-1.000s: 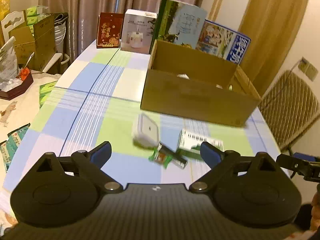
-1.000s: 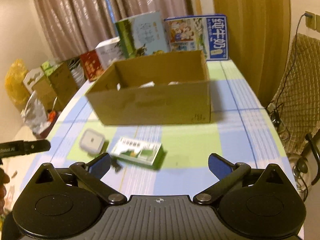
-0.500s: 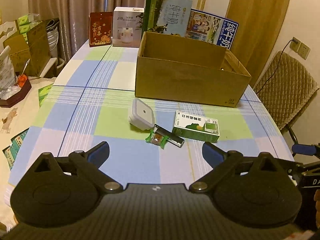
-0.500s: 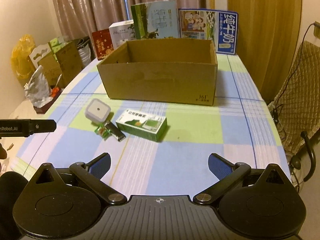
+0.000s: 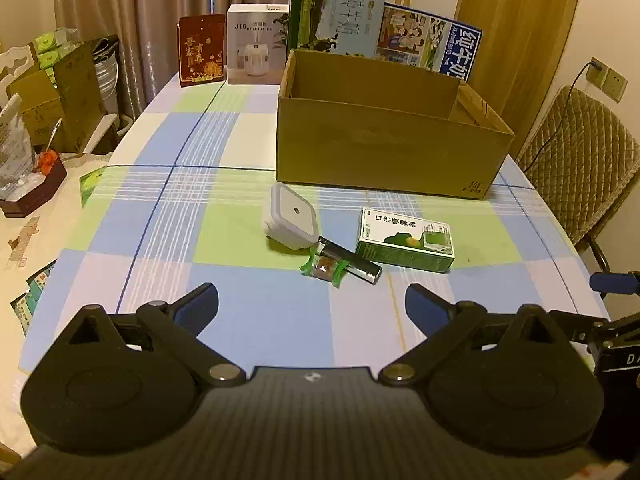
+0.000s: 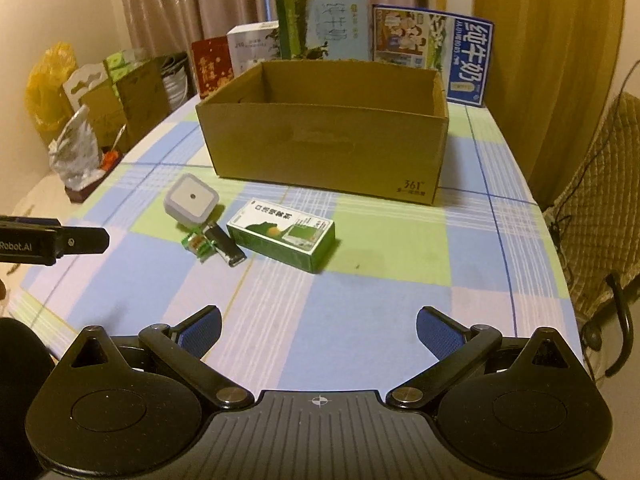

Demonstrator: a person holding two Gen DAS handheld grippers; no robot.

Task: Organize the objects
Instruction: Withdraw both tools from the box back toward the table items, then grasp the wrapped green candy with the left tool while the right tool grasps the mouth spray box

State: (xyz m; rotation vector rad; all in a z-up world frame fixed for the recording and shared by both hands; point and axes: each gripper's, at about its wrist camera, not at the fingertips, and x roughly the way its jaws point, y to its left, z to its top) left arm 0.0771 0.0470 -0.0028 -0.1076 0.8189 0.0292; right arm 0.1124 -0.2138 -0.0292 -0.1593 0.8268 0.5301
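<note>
Objects waiting to be sorted are sitting loose on the checked tablecloth (image 5: 240, 320), nothing held. Left gripper (image 5: 311, 307) and right gripper (image 6: 318, 330) are both hanging above the near edge with jaws spread wide and empty, likely staged for a first pick.

Nearest: green-wrapped candy (image 5: 323, 267) touching a dark lighter (image 5: 352, 266), which could be a small battery-type stick, too small to tell. Just beyond, white square device (image 5: 290, 220) to the left, green carton (image 5: 406, 238) lying flat to the right, all clustered close. Placement is making sense: they are sitting just in front of the open cardboard box (image 5: 380, 156), so each drop-in is a short carry. Box contents are hidden by its front wall. Upright packages (image 5: 340, 20) are lining the far end behind it.

Versus a second ago: both cameras are pulling back and steadying, blur is gone, box now reading farther off. Items themselves are not moving. Jaw spread is staying the same.
</note>
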